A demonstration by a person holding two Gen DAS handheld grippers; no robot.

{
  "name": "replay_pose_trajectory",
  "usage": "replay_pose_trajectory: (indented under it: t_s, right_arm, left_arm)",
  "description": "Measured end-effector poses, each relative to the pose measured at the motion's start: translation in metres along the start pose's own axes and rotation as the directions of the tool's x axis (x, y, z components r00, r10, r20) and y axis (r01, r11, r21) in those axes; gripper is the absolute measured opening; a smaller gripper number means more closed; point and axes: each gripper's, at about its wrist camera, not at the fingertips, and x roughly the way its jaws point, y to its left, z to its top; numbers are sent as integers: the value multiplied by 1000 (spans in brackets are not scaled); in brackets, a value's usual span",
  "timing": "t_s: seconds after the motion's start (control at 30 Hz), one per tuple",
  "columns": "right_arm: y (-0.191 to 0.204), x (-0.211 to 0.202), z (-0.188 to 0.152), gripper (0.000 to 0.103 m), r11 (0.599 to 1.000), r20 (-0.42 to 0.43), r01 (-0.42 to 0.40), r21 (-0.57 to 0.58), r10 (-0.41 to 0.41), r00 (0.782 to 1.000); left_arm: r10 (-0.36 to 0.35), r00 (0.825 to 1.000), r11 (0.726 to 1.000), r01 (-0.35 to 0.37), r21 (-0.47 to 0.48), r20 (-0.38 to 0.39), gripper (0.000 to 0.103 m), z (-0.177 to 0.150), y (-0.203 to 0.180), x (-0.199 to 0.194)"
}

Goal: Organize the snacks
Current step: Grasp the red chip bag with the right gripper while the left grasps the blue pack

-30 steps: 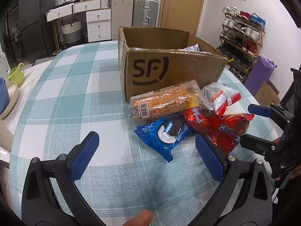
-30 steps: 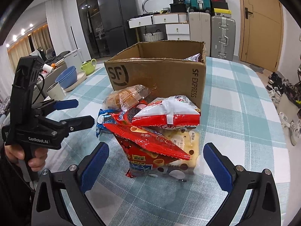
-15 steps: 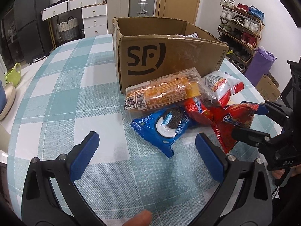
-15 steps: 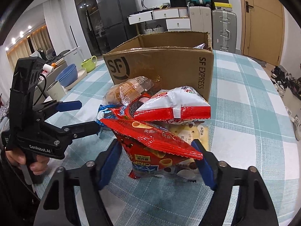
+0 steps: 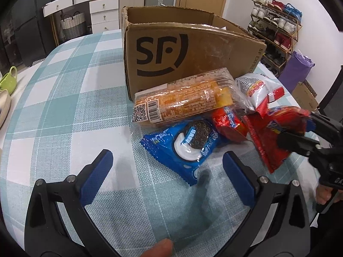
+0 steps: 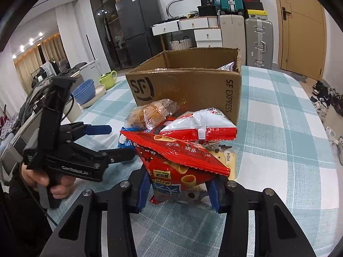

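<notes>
A pile of snacks lies in front of an open SF cardboard box (image 5: 193, 53) (image 6: 188, 85) on the checked table. My right gripper (image 6: 179, 189) is shut on the red cone-snack bag (image 6: 175, 162) (image 5: 276, 137). My left gripper (image 5: 167, 169) is open, just short of the blue Oreo pack (image 5: 188, 141). Behind it lie an orange bread pack (image 5: 184, 98), a small red pack (image 5: 229, 122) and a white-and-red bag (image 5: 257, 85) (image 6: 201, 124). A pale yellow pack (image 6: 229, 160) lies under the red bag.
A green mug (image 6: 109, 78), blue bowls (image 6: 84, 91) and a plate stand at the table's left edge. Some packet shows inside the box (image 6: 227, 66). Drawers, suitcases and a shoe rack (image 5: 276, 27) stand beyond the table.
My right gripper moved forward and closed its jaws on the red cone-snack bag. My left gripper moved closer to the Oreo pack and stayed open.
</notes>
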Motion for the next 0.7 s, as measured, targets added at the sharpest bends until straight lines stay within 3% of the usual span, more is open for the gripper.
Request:
replay_pose_trajectory:
  t_s: [0.23,0.3,0.57,0.63,0.7]
  right_arm:
    - [-5,-6,0,46,1000,7,1,8,-1,1000]
    - [-6,-7,0,46,1000,9,0,10,0,1000]
    - [-7,-11,2,46,1000,21,9,10,-9,1000]
    - [-6,-14,3,46,1000,28,9,9,-10,1000]
    - [-7,-16,3,45,1000,34,11,9,-11,999]
  left_arm:
    - [-22,1000,1000,22,-8,-19,102,6,-2,13]
    - [-36,999,999,36,-9,-18,97,7,-2,15]
    - [-66,998,998,66,0,10,51,3,0,11]
    - [-85,996,996,85,3,12,44,-1,0,8]
    - [-68,998,998,68,9,15,44,-5,0,3]
